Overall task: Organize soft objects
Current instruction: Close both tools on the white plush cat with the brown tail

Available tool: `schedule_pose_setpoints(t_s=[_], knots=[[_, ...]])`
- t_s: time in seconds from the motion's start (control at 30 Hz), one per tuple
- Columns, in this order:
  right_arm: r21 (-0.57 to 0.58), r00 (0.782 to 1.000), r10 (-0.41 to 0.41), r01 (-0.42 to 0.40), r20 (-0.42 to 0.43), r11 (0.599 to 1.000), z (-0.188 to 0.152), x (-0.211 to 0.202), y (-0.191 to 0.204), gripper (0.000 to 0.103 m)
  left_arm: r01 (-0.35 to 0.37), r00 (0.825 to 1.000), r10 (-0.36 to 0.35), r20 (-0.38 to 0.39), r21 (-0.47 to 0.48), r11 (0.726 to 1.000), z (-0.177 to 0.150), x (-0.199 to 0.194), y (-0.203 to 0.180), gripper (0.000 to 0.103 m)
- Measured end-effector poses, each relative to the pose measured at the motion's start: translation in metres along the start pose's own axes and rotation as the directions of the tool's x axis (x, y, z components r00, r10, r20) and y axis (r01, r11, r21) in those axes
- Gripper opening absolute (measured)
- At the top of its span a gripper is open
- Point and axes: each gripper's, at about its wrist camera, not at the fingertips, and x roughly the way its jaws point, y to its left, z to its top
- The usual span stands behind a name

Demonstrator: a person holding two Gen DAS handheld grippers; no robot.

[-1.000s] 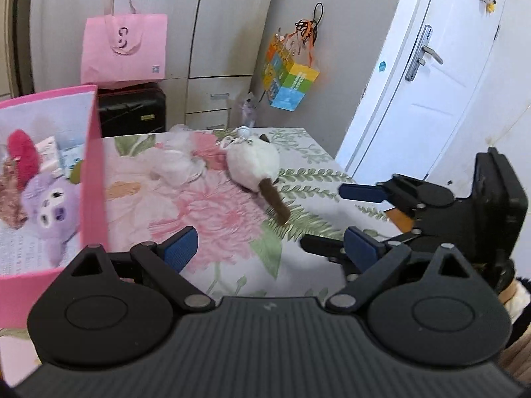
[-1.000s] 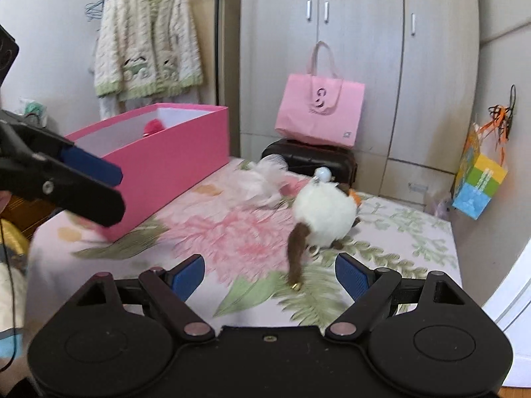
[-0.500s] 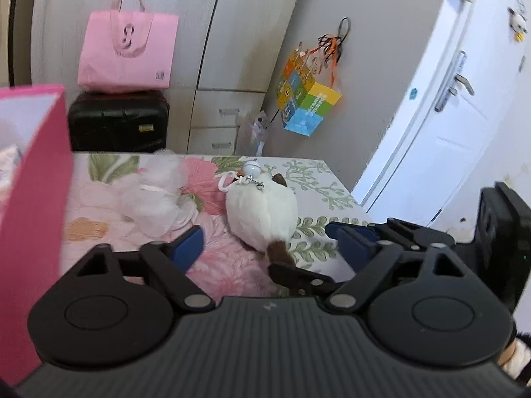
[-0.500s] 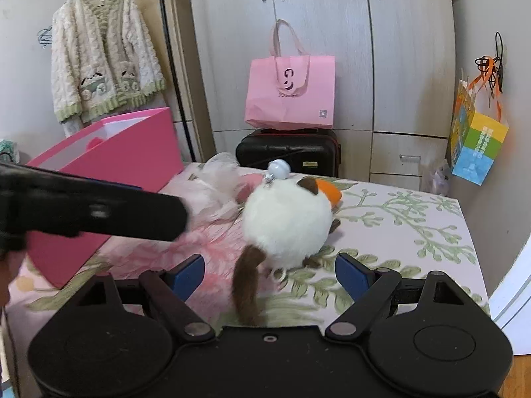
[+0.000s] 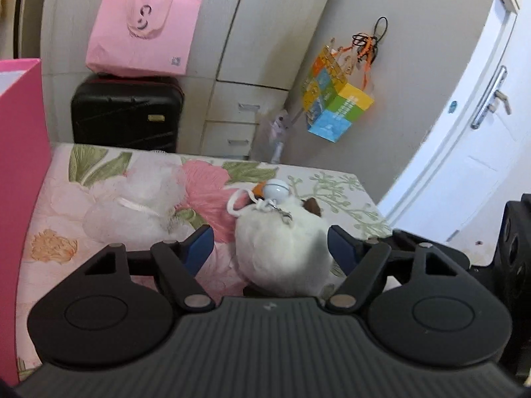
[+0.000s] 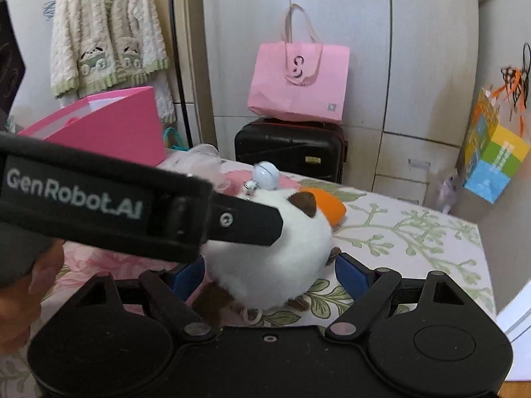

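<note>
1. Two grippers flank one thing: the round white plush toy with brown ear, brown tail and orange patch (image 5: 282,248), lying on the floral-print bedspread (image 5: 335,192) near its right edge.
2. Left gripper (image 5: 269,247): jaws closing, plush body between the blue pads (image 5: 200,245). A gap shows on both sides, so no squeeze yet, as far as I can judge.
3. Right gripper (image 6: 270,273): jaws spread wide, astride the same plush (image 6: 272,258) from the tail end. Pads look just beside the fur; contact on the left pad cannot be told, as the left tool's black finger crosses in front.
4. To do it well, I judge: let one gripper take the body at its widest, and clamp until the fur gives. A soft round body may squirt out of a shallow pinch.
5. Watch the pale blue bell and metal clasp (image 5: 277,192) with its white loop (image 5: 237,204); keep them clear of the pads.
6. Mind the white fluffy mesh bundle (image 5: 139,205) just beside the plush, so it is not dragged along.
7. Likely destination: the open bright pink cardboard box (image 6: 109,126) on the bed's left side.
</note>
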Motion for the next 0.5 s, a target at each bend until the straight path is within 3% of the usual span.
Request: schedule_pose_setpoints(t_s=[0.07, 0.2, 0.23, 0.33, 0.5], knots=[[0.044, 0.999, 0.017, -0.015, -0.031, 0.999, 0.0, 0.007, -0.004, 0.089, -0.003, 1.0, 0.003, -0.004, 0.012, 1.0, -0.002, 0.006, -0.002, 0.074], [0.104, 0.999, 0.027, -0.024, -0.029, 0.994, -0.002, 0.012, -0.007, 0.088, 0.076, 0.996, -0.075, -0.048, 0.019, 0.997, 0.002, 0.005, 0.003, 0.053], [0.098, 0.999, 0.024, -0.021, -0.027, 0.995, -0.002, 0.011, -0.005, 0.087, 0.088, 0.995, -0.086, -0.047, 0.024, 0.996, 0.003, 0.003, 0.004, 0.052], [0.082, 1.0, 0.014, -0.013, -0.011, 0.997, -0.003, 0.007, -0.002, 0.069, 0.086, 0.995, -0.083, -0.061, 0.038, 0.996, 0.003, 0.003, 0.002, 0.05], [0.119, 0.999, -0.035, 0.033, 0.016, 0.992, -0.008, 0.002, 0.004, 0.063, 0.112, 0.99, -0.109, -0.086, 0.021, 0.994, -0.003, 0.006, 0.001, 0.05]])
